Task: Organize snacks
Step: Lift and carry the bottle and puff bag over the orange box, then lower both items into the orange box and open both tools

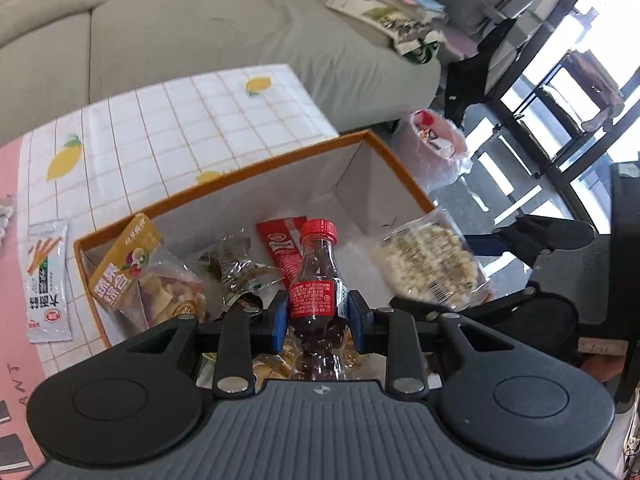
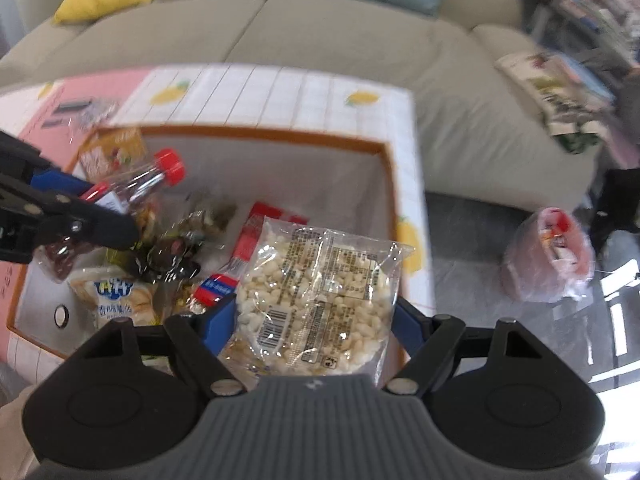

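My left gripper (image 1: pixel 318 314) is shut on a small red-capped bottle (image 1: pixel 316 280) full of dark candies, held upright over the orange-rimmed storage box (image 1: pixel 280 162). My right gripper (image 2: pixel 314 316) is shut on a clear packet of puffed rice cakes (image 2: pixel 320 288), above the box's right side; the same packet (image 1: pixel 430 264) shows in the left wrist view. The right wrist view catches the bottle (image 2: pixel 148 182) and the left gripper (image 2: pixel 80 208) at the left. Inside the box (image 2: pixel 280 136) lie a yellow mixed-snack bag (image 1: pixel 128 264), a red sachet (image 1: pixel 284 250) and several other wrappers.
The box stands on a low table with a white lemon-print cloth (image 1: pixel 160 128). A white snack-stick packet (image 1: pixel 46 280) lies on the cloth left of the box. Behind is a beige sofa (image 1: pixel 200 32). A pink-lined bin (image 2: pixel 548 252) stands on the floor to the right.
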`<state>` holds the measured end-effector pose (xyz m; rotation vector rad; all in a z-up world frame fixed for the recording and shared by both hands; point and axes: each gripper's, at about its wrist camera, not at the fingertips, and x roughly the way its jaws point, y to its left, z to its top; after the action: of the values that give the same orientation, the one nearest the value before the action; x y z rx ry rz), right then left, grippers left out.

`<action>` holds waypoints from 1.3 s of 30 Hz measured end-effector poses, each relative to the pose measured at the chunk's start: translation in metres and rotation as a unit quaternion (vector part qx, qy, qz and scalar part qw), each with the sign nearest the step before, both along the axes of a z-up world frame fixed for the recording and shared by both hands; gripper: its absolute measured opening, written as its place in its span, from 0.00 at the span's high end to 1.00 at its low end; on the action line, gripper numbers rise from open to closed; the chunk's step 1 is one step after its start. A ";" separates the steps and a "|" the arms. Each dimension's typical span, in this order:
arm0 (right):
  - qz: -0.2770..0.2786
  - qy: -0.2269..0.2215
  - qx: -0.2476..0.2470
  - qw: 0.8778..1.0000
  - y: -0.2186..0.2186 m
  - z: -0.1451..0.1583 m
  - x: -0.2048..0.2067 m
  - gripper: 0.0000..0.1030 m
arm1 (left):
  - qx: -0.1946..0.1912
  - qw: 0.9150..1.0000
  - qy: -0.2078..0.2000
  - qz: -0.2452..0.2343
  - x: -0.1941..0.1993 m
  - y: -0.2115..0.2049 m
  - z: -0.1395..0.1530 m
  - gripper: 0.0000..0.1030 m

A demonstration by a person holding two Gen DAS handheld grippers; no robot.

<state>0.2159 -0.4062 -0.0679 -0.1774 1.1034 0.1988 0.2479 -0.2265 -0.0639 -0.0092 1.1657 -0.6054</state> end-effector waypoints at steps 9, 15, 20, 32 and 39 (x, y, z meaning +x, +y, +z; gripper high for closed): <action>0.058 0.121 -0.036 0.990 0.024 -0.045 0.030 0.24 | 0.017 1.000 0.023 -0.007 0.008 -0.001 -0.029 0.67; 0.081 0.160 -0.053 0.982 0.023 -0.055 0.032 0.24 | 0.016 0.999 0.037 -0.013 0.009 -0.009 -0.041 0.67; 0.085 0.165 -0.058 0.981 0.025 -0.056 0.031 0.23 | 0.024 0.999 0.037 -0.022 0.007 -0.017 -0.043 0.67; 0.052 0.149 0.002 0.987 0.002 -0.031 0.024 0.27 | 0.015 0.999 0.038 -0.032 0.018 -0.038 -0.047 0.67; 0.015 0.092 0.034 0.995 -0.013 -0.022 0.010 0.48 | -0.005 0.997 0.070 -0.024 0.029 -0.065 -0.066 0.67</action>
<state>0.2255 -0.4187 -0.0903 -0.1166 1.2748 0.2828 0.2766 -0.2920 -0.1297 -0.0329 1.3024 -0.6604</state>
